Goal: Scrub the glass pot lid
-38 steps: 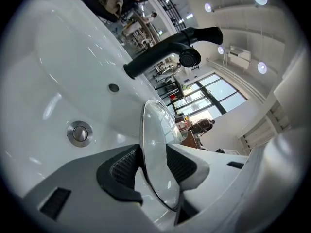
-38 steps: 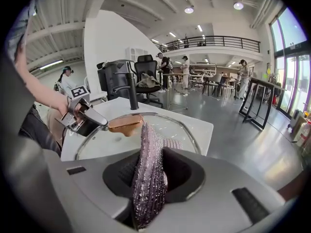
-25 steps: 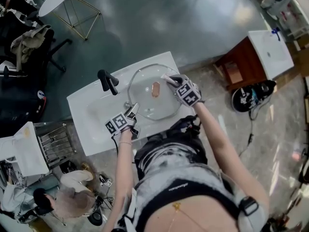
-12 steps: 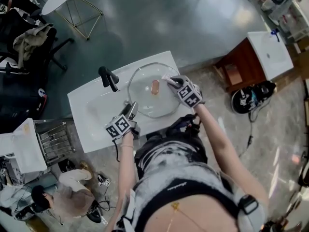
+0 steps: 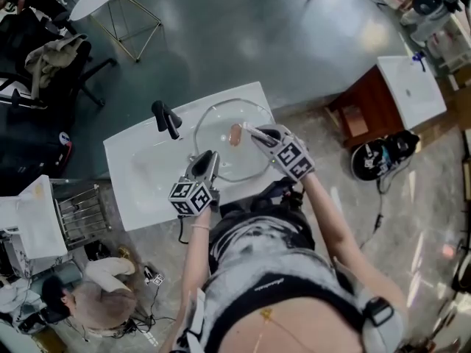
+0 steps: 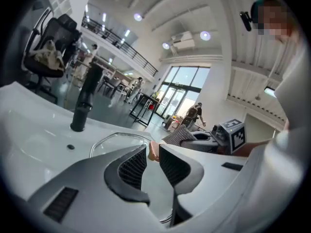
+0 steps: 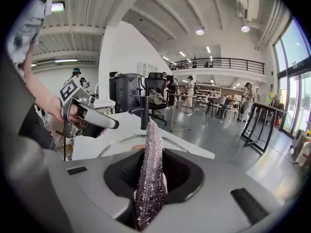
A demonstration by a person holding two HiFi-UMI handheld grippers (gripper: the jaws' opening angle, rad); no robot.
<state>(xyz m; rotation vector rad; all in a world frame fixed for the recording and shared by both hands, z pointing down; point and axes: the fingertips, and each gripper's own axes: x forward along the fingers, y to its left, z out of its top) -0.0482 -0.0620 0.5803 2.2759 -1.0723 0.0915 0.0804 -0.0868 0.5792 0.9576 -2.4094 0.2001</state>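
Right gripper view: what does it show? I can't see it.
The right gripper pinches a sparkly silver scrubbing cloth, which stands upright between its jaws. Behind it a glass pot lid lies on a white sink, with a black tap beyond.

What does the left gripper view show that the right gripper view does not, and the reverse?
Left gripper view only: the right gripper's marker cube, the basin's small hole. Right gripper view only: the left gripper's marker cube. Both: glass lid, black faucet, scrub pad in the right tongs, and the left tongs, which have just been closing, empty.
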